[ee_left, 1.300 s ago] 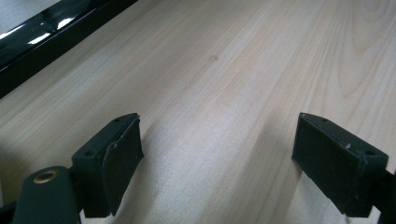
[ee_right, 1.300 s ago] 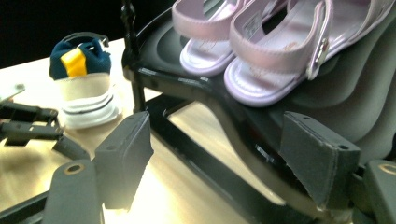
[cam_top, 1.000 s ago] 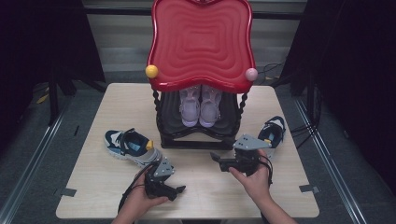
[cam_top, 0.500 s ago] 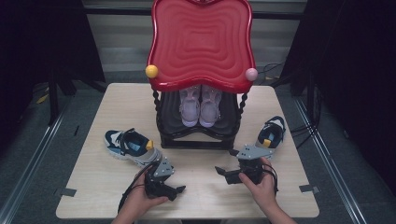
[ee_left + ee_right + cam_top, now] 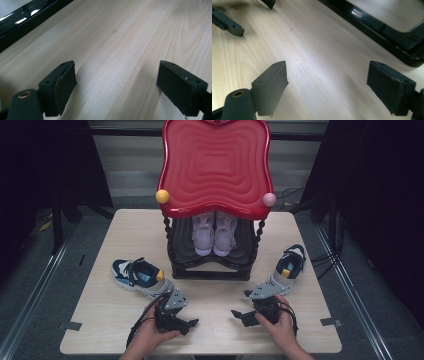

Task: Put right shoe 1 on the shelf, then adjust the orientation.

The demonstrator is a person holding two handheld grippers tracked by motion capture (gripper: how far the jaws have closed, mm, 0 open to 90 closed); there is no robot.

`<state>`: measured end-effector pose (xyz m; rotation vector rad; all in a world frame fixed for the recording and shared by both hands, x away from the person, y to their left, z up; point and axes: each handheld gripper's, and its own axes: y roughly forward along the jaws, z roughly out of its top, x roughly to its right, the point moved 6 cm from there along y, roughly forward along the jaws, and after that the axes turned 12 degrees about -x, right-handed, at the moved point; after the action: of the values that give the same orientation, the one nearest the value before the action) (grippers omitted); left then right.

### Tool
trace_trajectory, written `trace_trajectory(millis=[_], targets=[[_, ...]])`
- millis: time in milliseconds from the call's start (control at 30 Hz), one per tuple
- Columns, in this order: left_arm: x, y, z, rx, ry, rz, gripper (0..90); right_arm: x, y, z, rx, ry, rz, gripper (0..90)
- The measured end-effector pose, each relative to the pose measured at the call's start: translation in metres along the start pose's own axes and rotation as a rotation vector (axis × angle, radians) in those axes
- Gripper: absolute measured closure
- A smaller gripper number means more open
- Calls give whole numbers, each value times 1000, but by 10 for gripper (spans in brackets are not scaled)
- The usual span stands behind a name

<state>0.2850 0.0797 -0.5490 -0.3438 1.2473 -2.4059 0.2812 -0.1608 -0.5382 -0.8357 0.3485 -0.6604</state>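
Right of the rack [image 5: 210, 270], the right gripper [image 5: 243, 308] sits wide open, empty, jaws just opened; sneaker [image 5: 289, 268] beyond it, toe toward gripper, heel away.

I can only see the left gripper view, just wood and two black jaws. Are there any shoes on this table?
Observer: Yes. A blue sneaker lies on the table just beyond the left gripper.
Operator: Is there another one like it?
Observer: A similar sneaker lies on the table's right side, beyond the right gripper, whose jaws stand open over bare wood.
Operator: What's in the middle?
Observer: A black rack with a red top, holding a pair of pale shoes side by side.
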Motion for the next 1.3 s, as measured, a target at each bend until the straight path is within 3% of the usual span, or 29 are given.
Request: trace_trajectory(millis=[300, 567, 1000, 1133, 1300], targets=[[0, 0, 0, 0, 1, -1, 149, -3, 8, -9, -66, -3, 31, 159], [0, 0, 0, -1, -1, -1, 147, -1, 8, -9, -104, -23, 9, 152], [1, -1, -1, 2, -7, 2, 147, -1, 9, -10, -84, -19, 5, 133], [1, -2, -2, -8, -14, 12, 147, 0, 9, -10, -84, -27, 12, 130], [1, -9, -3, -86, -39, 15, 174, 0, 9, -10, -84, -29, 13, 130]])
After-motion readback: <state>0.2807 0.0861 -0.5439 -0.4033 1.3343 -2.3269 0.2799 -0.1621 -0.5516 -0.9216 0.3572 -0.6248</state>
